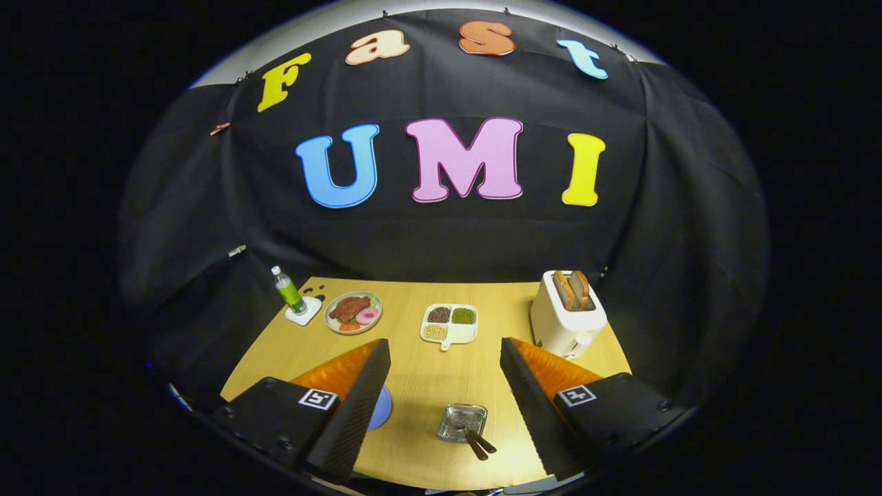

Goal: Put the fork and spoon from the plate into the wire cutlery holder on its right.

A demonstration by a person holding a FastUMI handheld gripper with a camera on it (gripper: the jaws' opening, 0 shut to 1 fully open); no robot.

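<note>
A black cloth wall backs a light wooden tabletop [420,386] seen from above and behind the hand-held gripper [444,358].

At the far left corner of the tabletop a green bottle [289,290] with a white cap stands upright on a small white coaster [303,313]. Just to its right sits a round plate of food [353,312], with a brown piece, something pink and something orange on it. Further right, near the middle of the far edge, lies a white divided tray [449,324] holding dark, green and pale grains in separate compartments. At the far right stands a white toaster [566,318] with two slices of bread [572,288] poking out of its top.

Nearer, a blue plate [381,408] peeks out from behind the left finger, mostly hidden by it. To the right of it, between the two fingers and nearer the right one, stands the wire cutlery holder [462,420]. Two dark handles [477,443] lean out of it toward the near edge; the ends inside the holder are too small to tell apart as fork and spoon.

The fingers are spread wide and hold nothing, well above the tabletop, one on each side of the holder.
</note>
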